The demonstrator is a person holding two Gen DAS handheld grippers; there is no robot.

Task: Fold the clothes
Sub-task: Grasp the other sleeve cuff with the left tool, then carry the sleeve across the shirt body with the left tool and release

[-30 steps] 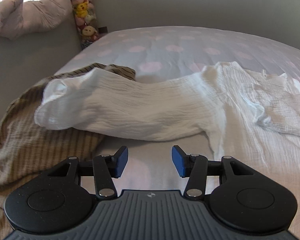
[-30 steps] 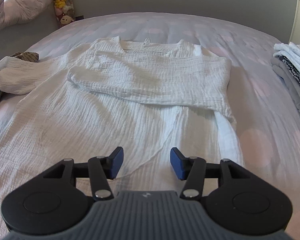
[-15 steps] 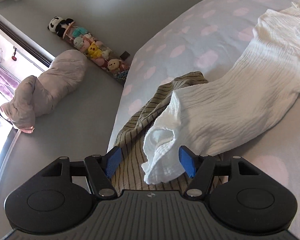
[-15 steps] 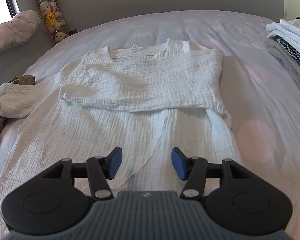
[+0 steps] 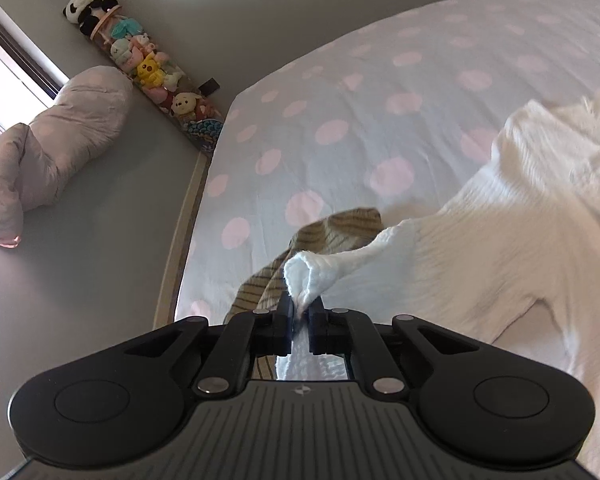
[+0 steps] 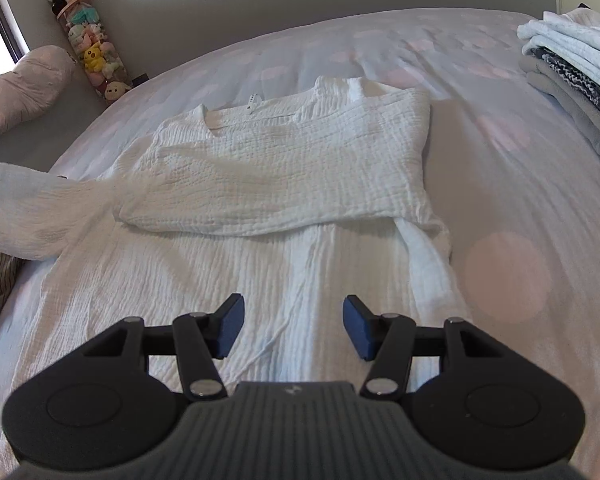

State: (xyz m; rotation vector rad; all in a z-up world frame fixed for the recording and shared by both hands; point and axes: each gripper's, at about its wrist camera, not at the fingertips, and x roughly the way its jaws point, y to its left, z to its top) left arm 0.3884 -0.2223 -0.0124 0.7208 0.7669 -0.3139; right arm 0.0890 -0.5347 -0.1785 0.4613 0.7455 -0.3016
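Left wrist view: the left gripper (image 5: 299, 312) is seen clamped on the cuff end of the white garment's left sleeve (image 5: 440, 264), the fabric bunched and pinched between the closed jaws, with the sleeve running forward and to the right of the tongs toward the body of the garment. A striped brown cloth (image 5: 300, 256) lies just ahead of and under the pinched cuff.

In the right wrist view the right gripper (image 6: 291, 328) is held with jaws wide and nothing between them, over the lower part of the white garment (image 6: 284, 168), which is spread on the dotted bed sheet (image 6: 520, 160). Ahead of these tongs the right sleeve is already laid across the chest; the left sleeve is raised off to their left. A stack of folded clothes (image 6: 572, 60) sits far ahead to the right.

The step in hand is judged to be the folding-in of the left sleeve. For a clean fold the cuff should be carried low and level across the chest, tension kept even so the shoulder is not dragged, and the striped cloth left undisturbed. The body may be steadied by the open tongs if it creeps.
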